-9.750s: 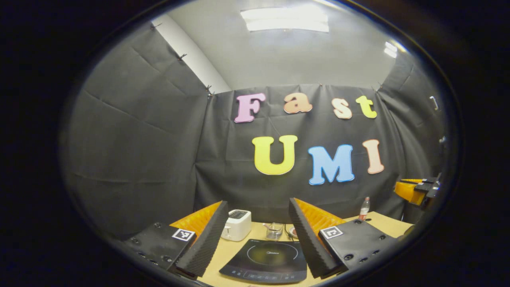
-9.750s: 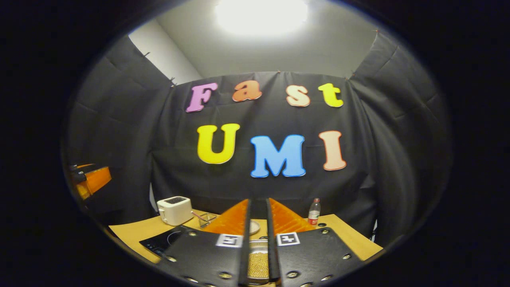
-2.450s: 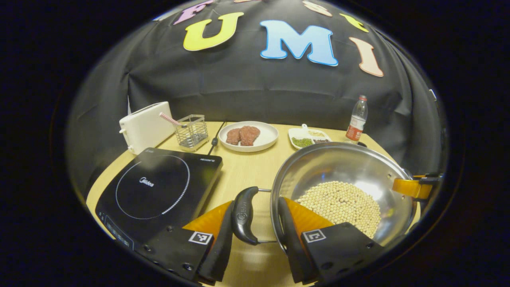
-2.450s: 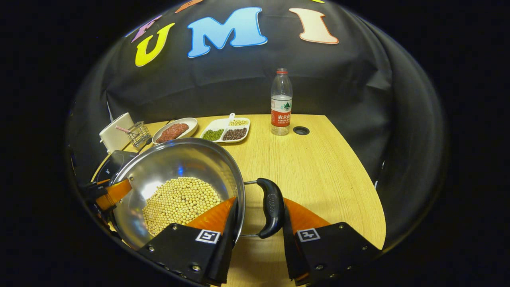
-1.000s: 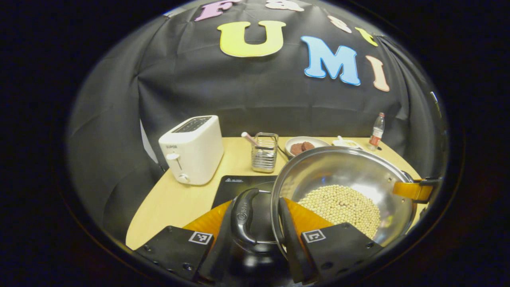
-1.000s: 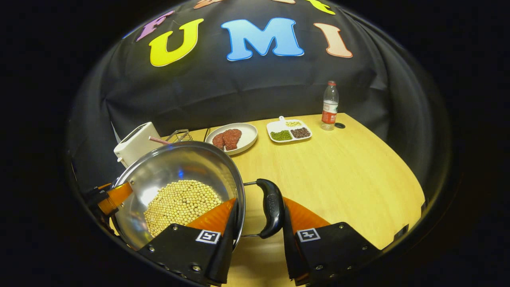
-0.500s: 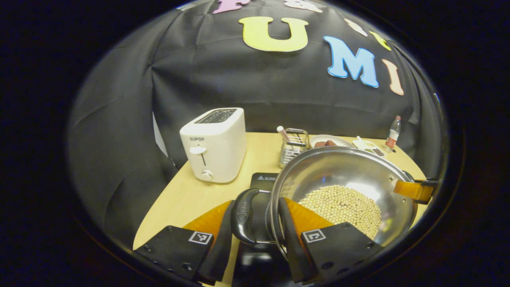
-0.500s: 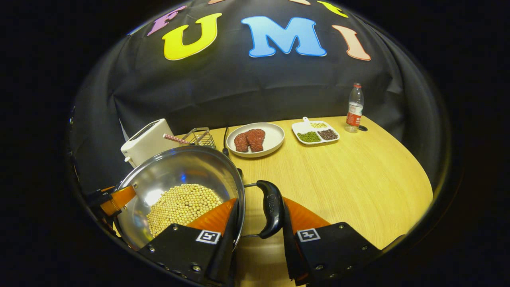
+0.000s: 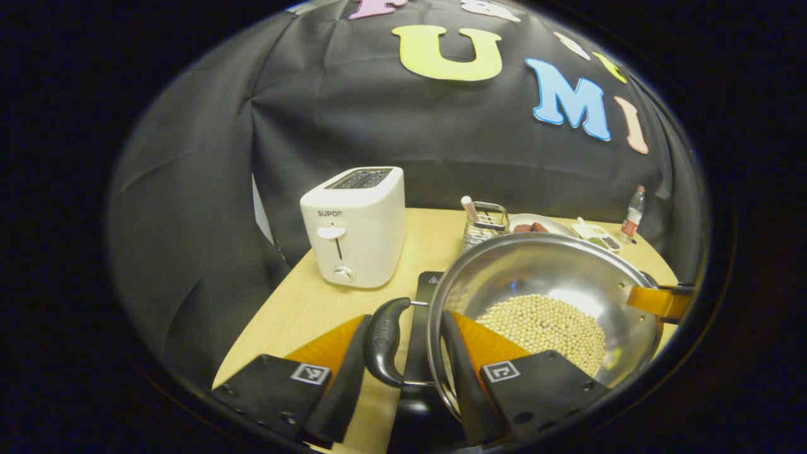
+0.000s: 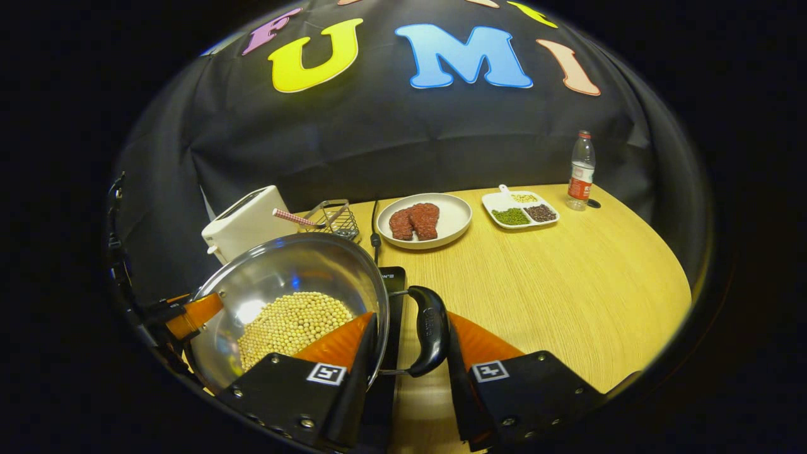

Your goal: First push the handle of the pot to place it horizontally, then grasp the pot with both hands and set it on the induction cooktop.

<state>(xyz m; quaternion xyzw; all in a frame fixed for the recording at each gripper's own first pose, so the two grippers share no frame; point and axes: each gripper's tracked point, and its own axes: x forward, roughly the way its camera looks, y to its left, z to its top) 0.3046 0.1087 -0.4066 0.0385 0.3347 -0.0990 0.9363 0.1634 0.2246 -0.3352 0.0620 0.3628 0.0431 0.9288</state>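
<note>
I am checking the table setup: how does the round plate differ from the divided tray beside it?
The round plate is circular and holds two reddish-brown meat pieces; the divided tray is roughly rectangular, with compartments of green, dark and pale grains. The plate looks larger, and the tray lies closer to the water bottle. Both are white and rest on the wooden table.
</note>
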